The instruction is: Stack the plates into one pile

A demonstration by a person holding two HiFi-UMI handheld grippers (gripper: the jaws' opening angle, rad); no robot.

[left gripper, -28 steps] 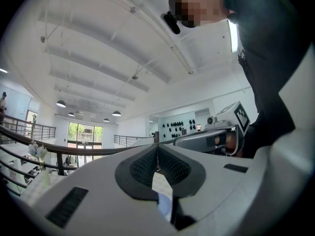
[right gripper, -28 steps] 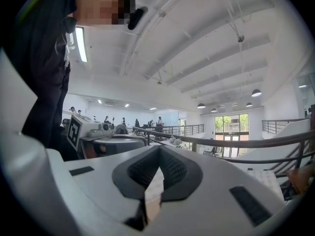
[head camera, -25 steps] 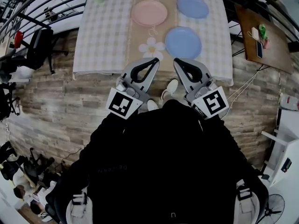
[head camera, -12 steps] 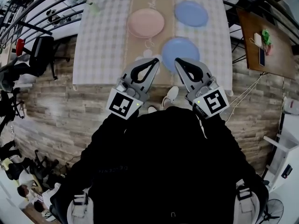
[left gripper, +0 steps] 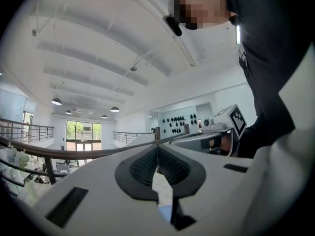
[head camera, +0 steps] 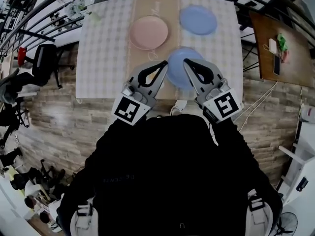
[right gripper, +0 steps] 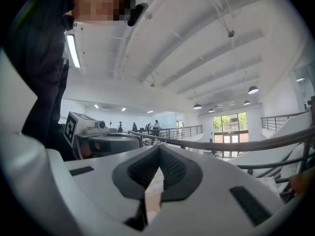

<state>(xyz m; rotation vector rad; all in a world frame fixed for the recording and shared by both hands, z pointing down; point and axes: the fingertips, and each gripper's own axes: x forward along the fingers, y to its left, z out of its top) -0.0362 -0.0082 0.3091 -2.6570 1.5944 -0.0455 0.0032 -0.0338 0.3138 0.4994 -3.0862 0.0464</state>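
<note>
Three plates lie on the checked tablecloth (head camera: 103,48) in the head view: a pink plate (head camera: 148,32), a far blue plate (head camera: 198,19) and a near blue plate (head camera: 178,75). Both grippers are held level, side by side, over the table's near edge. My left gripper (head camera: 164,64) reaches the near blue plate's left rim, and my right gripper (head camera: 187,63) is over its upper part, hiding some of it. The left gripper (left gripper: 157,146) is shut with nothing between its pads. The right gripper (right gripper: 159,149) is shut and empty too.
A wooden side table (head camera: 283,58) with small items stands to the right of the table. An office chair (head camera: 42,53) stands on the plank floor at the left. A dark railing (head camera: 44,9) curves round the table's far side.
The table and plates have drawn nearer in the head view. Both grippers, still shut, have moved forward from the floor side of the table edge to over the near blue plate.
</note>
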